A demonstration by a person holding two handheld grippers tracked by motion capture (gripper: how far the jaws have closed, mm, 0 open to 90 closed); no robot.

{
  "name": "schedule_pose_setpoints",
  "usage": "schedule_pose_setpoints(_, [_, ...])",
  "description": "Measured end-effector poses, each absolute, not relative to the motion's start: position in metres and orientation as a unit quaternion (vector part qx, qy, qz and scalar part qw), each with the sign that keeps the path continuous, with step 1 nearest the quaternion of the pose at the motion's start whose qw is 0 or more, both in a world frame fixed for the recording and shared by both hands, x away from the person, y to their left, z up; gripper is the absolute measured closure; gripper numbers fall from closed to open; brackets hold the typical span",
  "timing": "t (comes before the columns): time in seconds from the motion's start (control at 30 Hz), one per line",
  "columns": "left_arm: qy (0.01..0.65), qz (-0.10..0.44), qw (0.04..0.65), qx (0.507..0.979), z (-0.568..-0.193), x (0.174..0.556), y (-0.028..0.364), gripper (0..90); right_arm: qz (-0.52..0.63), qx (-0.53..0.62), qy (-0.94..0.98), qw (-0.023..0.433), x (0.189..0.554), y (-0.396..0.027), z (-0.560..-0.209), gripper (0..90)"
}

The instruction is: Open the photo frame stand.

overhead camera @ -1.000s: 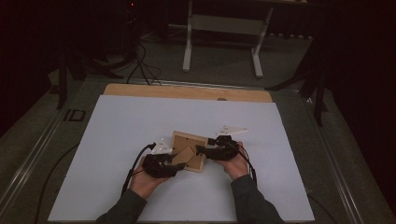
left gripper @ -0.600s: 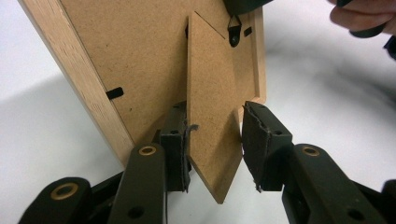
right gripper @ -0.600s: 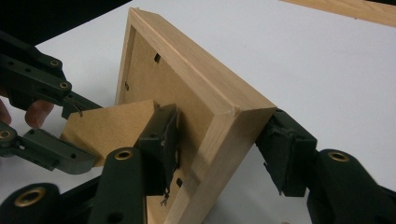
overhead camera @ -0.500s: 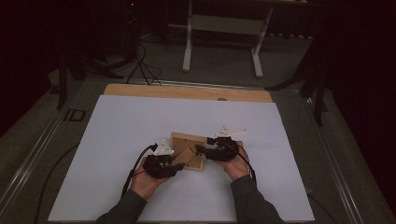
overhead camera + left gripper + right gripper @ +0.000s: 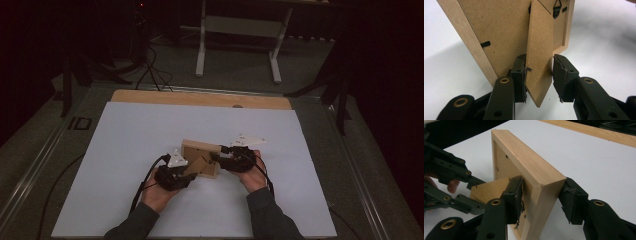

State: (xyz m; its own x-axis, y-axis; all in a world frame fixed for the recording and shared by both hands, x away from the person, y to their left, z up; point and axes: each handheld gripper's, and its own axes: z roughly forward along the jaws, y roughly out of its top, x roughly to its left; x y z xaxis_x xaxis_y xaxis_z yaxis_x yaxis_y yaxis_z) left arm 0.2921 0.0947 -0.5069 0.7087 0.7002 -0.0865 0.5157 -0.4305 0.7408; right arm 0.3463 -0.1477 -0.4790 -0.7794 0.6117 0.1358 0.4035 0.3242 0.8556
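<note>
— While the wooden picture frame [image 5: 201, 157] stands on edge just below the middle of the white tabletop [image 5: 125, 145], where are the two grippers?

— The left gripper [image 5: 187, 172] sits at the frame's 7 o'clock, the right gripper [image 5: 217, 157] at its 3 o'clock.

— What do the left fingers [image 5: 520, 77] have?

— The fold-out stand [image 5: 539, 60] on the frame's back lies between them. The fingers have just been closing; one touches the stand's edge, the other stands just off it, so they are apart, not clamped.

— And the right fingers [image 5: 514, 195]?

— They straddle the frame's end rail [image 5: 541, 195], one at its inner side, one at its outer face. They have just been closing too; whether they press, I cannot tell.
</note>
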Motion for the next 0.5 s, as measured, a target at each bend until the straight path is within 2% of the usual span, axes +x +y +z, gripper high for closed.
schedule_pose_setpoints(0.5, [0.363,0.141,0.378,0.840,-0.5125,0.2942,0.0910,68.2,0.487,0.308,0.808,0.119,0.3430,-0.1427,-0.4748,52.7])
